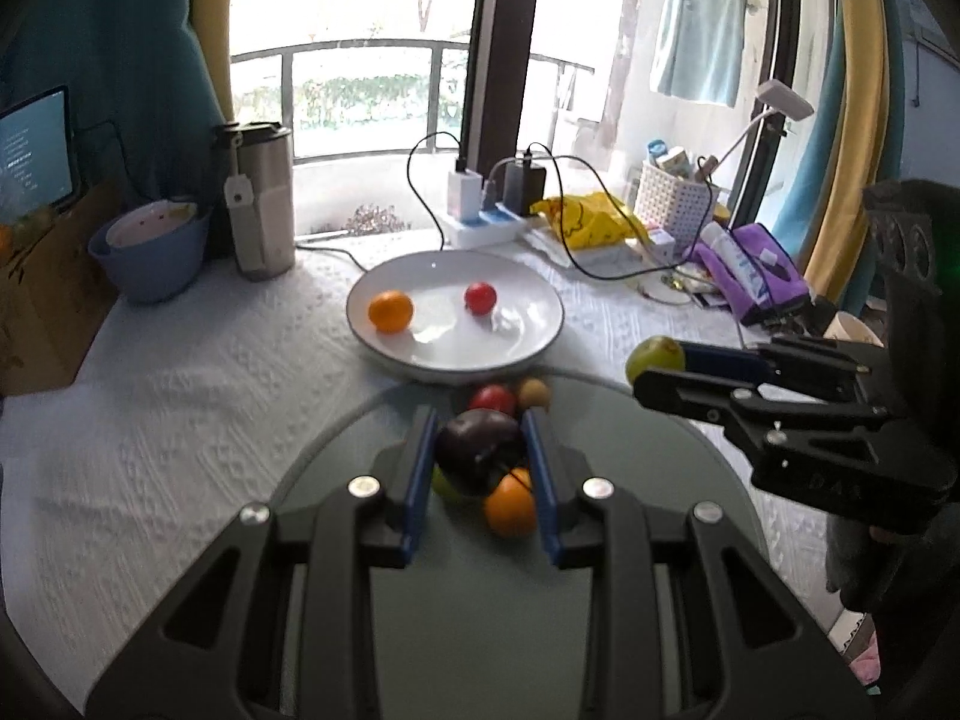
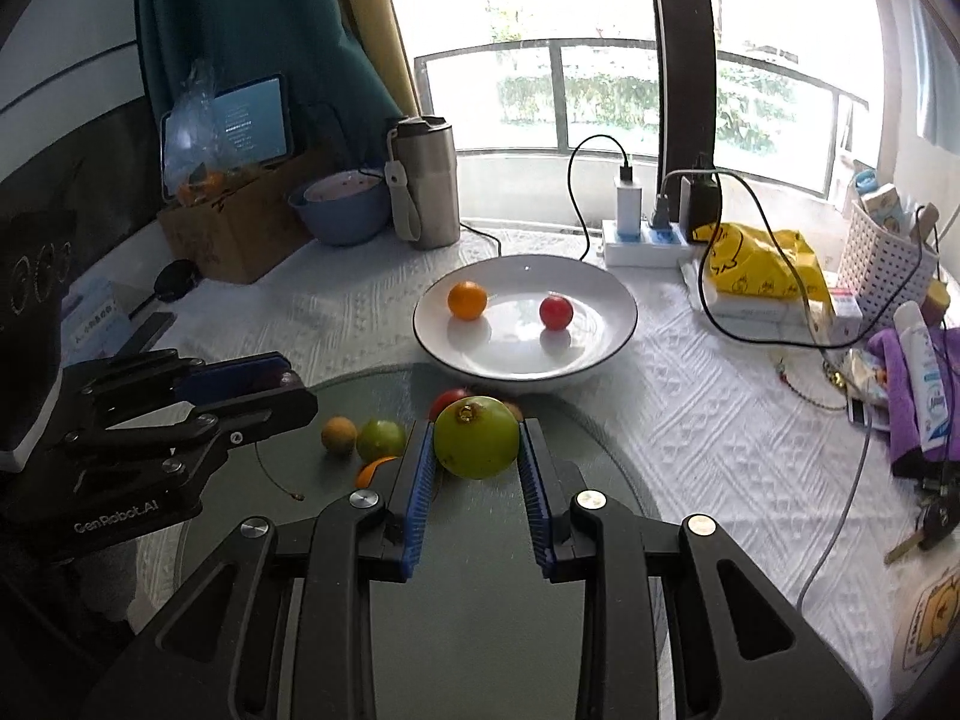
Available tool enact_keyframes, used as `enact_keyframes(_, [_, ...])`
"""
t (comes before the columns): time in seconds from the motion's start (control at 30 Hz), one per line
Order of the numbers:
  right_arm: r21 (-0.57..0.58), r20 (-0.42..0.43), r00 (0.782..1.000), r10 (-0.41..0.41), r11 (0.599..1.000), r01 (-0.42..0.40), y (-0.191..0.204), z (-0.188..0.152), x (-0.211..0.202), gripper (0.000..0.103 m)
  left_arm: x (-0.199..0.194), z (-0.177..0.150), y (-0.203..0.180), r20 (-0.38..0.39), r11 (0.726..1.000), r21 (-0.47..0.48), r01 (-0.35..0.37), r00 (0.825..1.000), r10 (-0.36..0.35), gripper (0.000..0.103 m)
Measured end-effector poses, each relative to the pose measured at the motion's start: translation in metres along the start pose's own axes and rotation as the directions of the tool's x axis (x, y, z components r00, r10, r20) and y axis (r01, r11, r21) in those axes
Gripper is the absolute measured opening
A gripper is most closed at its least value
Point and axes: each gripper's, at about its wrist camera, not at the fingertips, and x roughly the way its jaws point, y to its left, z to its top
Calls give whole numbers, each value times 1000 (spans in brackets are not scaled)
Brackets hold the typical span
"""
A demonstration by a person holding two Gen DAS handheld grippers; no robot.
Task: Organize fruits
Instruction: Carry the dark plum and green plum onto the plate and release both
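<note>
A white plate on the white cloth holds an orange and a small red fruit. My left gripper is shut on a dark purple fruit above a grey-green round tray. Under it lie an orange, a red fruit, a small brown fruit and a green one. My right gripper is shut on a green fruit above the tray. A lime and a brown fruit lie to its left.
A steel tumbler, a blue bowl, a power strip with cables, a yellow bag, a white basket, a purple case and a cardboard box ring the plate.
</note>
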Motion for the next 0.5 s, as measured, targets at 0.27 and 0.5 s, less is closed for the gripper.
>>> enact_keyframes(0.27, [2, 6, 1000, -4, 1000, 4, -11, 14, 14, 30, 20, 18, 9, 11, 1000, 7, 7, 1000, -7, 31])
enact_keyframes(0.5, [5, 1, 1000, -2, 1000, 2, -18, 25, 31, 30, 41, 30, 20, 0, 1000, 8, 7, 1000, -7, 31])
